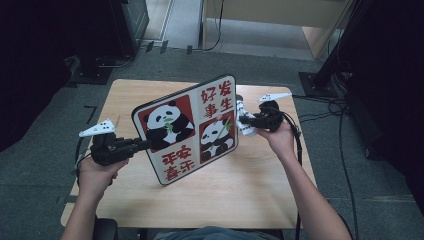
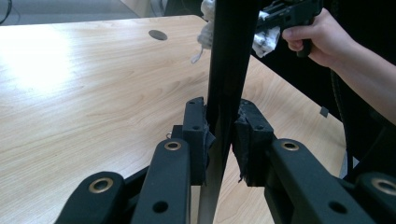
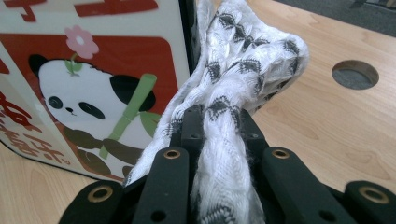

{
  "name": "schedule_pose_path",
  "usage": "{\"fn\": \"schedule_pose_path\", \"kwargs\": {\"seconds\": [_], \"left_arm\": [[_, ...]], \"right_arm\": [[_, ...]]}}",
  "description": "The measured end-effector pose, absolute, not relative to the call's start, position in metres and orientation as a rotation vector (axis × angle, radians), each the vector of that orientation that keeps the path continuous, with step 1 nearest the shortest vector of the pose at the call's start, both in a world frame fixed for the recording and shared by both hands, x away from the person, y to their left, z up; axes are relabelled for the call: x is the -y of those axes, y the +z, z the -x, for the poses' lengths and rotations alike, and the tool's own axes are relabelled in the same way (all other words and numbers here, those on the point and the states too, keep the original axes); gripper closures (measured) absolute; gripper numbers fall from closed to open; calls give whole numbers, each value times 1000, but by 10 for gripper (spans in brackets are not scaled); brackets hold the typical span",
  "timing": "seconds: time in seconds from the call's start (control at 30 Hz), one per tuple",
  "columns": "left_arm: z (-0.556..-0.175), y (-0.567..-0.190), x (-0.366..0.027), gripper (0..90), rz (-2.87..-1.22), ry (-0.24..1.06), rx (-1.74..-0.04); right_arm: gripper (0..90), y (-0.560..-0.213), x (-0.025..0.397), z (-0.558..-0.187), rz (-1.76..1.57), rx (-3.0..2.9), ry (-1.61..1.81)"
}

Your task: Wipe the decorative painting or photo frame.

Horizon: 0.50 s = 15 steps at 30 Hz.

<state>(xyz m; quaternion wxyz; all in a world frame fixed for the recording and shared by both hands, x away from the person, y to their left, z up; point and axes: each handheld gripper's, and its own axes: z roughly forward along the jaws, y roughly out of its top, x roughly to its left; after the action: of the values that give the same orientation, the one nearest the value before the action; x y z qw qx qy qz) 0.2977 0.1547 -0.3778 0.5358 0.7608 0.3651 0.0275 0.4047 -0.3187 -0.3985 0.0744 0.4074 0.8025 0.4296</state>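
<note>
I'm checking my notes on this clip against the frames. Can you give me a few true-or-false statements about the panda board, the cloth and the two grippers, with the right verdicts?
1. The left gripper is shut on the edge of the panda board. True.
2. The panda board lies flat on the table. False: it is held up, tilted.
3. The right gripper holds a white patterned cloth. True.
4. The cloth is plain red. False: it is white with dark marks.
5. The table has a round hole. True.
</note>
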Motion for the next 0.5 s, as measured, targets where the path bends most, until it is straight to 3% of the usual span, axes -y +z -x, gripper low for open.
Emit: {"fn": "schedule_pose_path", "kwargs": {"seconds": [0.5], "left_arm": [[-298,-379,-155,763,-1804,54,-867]], "right_arm": [[785,-421,321,-397,-1257,-2367,1321]]}}
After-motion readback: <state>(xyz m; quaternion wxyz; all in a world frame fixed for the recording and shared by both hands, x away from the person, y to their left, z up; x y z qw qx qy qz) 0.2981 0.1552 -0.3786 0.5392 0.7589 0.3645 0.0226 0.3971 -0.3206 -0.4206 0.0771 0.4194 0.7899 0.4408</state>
